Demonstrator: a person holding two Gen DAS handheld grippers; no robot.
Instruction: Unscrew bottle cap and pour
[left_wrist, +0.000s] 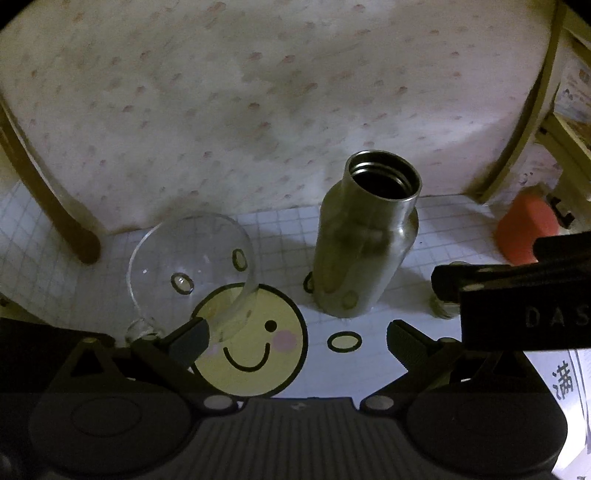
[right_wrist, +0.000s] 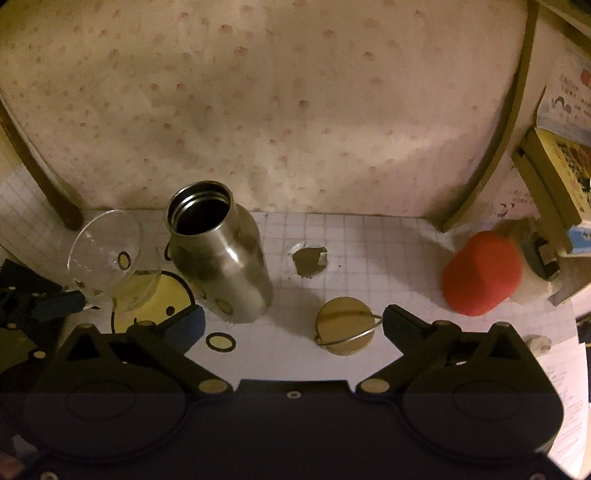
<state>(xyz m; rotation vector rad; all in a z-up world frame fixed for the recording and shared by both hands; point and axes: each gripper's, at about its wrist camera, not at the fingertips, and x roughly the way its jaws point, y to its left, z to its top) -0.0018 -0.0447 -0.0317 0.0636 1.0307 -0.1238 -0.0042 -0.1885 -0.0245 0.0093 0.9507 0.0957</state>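
Note:
An open steel bottle (left_wrist: 364, 240) (right_wrist: 221, 251) stands upright on the white gridded table cover. Its round wooden-topped cap (right_wrist: 345, 326) with a wire ring lies on the cover to the bottle's right, just inside my right gripper's right finger. My right gripper (right_wrist: 293, 325) is open and holds nothing. A clear glass (left_wrist: 192, 273) (right_wrist: 110, 254) stands left of the bottle, on a yellow smiley mat (left_wrist: 258, 354). My left gripper (left_wrist: 297, 338) is open in front of the bottle, its left fingertip (left_wrist: 192, 336) against the glass's near side.
A red rounded object (right_wrist: 482, 273) sits at the right. The cover has a torn hole (right_wrist: 310, 260) behind the cap. Books (right_wrist: 561, 177) stack at the far right. Flowered cloth (right_wrist: 295, 110) and wooden legs (left_wrist: 55, 206) close the back.

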